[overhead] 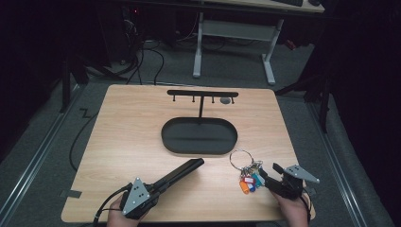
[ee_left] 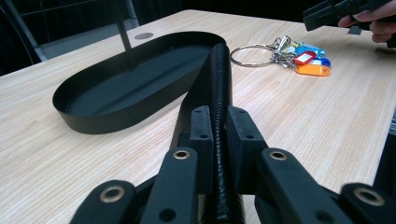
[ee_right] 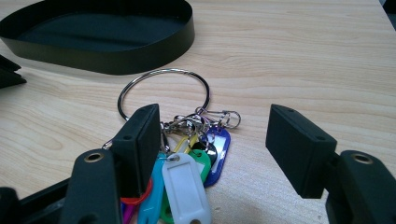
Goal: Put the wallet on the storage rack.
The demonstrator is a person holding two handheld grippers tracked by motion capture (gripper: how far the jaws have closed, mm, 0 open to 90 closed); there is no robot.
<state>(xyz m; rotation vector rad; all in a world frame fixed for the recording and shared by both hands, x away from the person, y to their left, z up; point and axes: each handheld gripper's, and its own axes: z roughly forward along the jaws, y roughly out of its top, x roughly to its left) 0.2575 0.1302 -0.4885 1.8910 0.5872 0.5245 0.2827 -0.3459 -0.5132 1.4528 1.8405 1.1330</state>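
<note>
While clamped shut on black case (ee_left: 219, 93), left gripper (ee_left: 215, 135) waits; right gripper (ee_right: 212, 149), wide open over key bunch (ee_right: 187, 154), needs closing next.

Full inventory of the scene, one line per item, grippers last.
Table: 1, light wood, centre of the high view.
Key stand with oval tray: 1, black, middle of the table, T-bar with hooks on its post.
Key ring with tags: 1 metal ring; orange, red, blue, green, white tags; near right of the table.
Long black case: 1, black, near left, lying on the table.
Desk frame: 1, white legs, on the floor beyond the table.
Left gripper: 1, black, shut on the case.
Right gripper: 1, black, open over the tags.
</note>
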